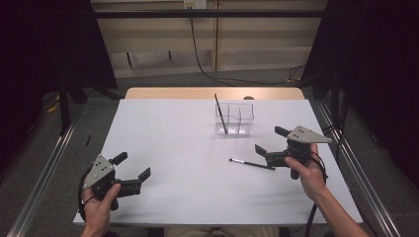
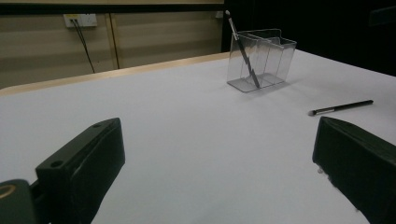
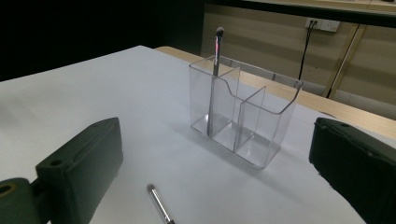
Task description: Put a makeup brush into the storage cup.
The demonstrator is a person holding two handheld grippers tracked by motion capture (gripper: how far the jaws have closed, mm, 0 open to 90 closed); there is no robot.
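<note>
A clear plastic organizer (image 1: 236,120) (image 2: 264,58) (image 3: 245,114) with compartments stands on the white table, right of centre toward the back. One dark brush (image 1: 220,113) (image 2: 242,46) (image 3: 215,79) leans upright in its left compartment. A second brush (image 1: 252,164) (image 2: 341,108) (image 3: 161,205) lies flat on the table in front of the organizer. My right gripper (image 1: 269,140) is open, just right of the lying brush, jaws wide apart with nothing between them. My left gripper (image 1: 132,166) is open at the table's front left, far from both brushes.
The white table top (image 1: 173,148) ends at a wooden strip (image 1: 212,93) along the far edge. Metal rails (image 1: 44,173) run along both sides on the floor. A cable (image 1: 202,59) hangs down the back wall.
</note>
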